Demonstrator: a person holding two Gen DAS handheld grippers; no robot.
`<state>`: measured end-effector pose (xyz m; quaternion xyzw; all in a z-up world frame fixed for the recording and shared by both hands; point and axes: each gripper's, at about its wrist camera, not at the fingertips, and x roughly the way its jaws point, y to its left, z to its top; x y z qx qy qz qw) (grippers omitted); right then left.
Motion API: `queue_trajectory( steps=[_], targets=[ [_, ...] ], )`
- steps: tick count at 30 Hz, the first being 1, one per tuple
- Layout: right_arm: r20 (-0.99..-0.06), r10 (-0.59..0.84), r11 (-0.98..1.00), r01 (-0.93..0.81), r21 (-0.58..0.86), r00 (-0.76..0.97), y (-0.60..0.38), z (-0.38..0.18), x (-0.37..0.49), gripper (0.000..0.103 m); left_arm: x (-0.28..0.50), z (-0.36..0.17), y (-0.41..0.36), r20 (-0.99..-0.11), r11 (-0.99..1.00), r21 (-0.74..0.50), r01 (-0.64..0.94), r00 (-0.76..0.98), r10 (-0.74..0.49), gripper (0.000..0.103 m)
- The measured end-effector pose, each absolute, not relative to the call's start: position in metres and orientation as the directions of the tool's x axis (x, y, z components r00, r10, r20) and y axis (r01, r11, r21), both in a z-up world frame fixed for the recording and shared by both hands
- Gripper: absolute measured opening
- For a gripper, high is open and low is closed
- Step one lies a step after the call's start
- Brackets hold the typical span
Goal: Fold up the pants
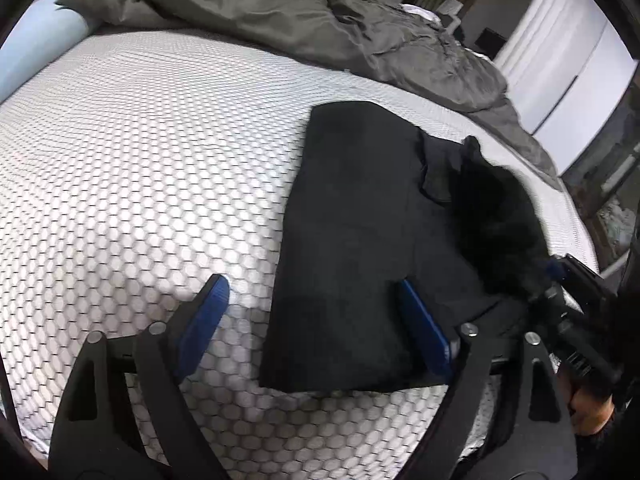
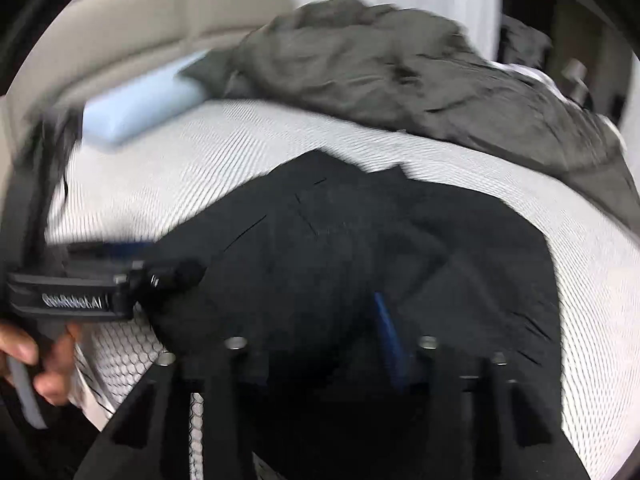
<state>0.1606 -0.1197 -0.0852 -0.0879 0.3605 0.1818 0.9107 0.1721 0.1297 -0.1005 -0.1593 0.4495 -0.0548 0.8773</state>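
Pants (image 1: pixel 360 240): black, soft, limp cloth, partly folded, lying on the white honeycomb-quilted mattress (image 1: pixel 140 160); light, best pinched at a doubled edge. Left gripper (image 1: pixel 316 300) gapes wide, straddling the near edge, holding nothing. Right gripper (image 2: pixel 320 340) pinches a raised bunch of the fabric. Rumpled grey duvet (image 1: pixel 320 20) behind.

White lettering — "GetRobot.AI", blurred — on the left claw's (image 2: pixel 108 246) black body.

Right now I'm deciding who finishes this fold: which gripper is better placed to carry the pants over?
Right. The right gripper is already buried in the bunched black pants, fabric between its fingers. The left gripper stands open over the folded edge, holding nothing.
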Motion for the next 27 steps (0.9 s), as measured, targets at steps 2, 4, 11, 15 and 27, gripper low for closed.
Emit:
queue_trajectory(
  steps=[2, 4, 11, 15, 27],
  targets=[
    [-0.658, 0.265, 0.940, -0.342, 0.012, 0.705, -0.143, -0.075, 0.152, 0.040, 0.171, -0.100, 0.125, -0.780, 0.955, -0.292, -0.049, 0.590, -0.208, 0.086],
    [-0.648, 0.276, 0.953, -0.290, 0.088, 0.710, -0.179, -0.067, 0.139, 0.049, 0.170, -0.099, 0.123, -0.780, 0.953, -0.300, -0.046, 0.587, -0.217, 0.086],
    [-0.667, 0.347, 0.931, -0.154, 0.332, 0.659, -0.263, -0.071, 0.128, 0.062, 0.165, -0.091, 0.119, -0.777, 0.959, -0.280, -0.042, 0.597, -0.201, 0.086],
    [-0.657, 0.446, 0.889, -0.214, 0.406, 0.608, -0.256, -0.070, 0.140, 0.062, 0.166, -0.092, 0.115, -0.782, 0.961, -0.273, -0.039, 0.591, -0.198, 0.086],
    [-0.717, 0.398, 0.917, -0.238, 0.319, 0.573, -0.227, -0.075, 0.188, 0.063, 0.163, -0.088, 0.104, -0.782, 0.968, -0.250, 0.004, 0.589, -0.204, 0.086]
  ],
)
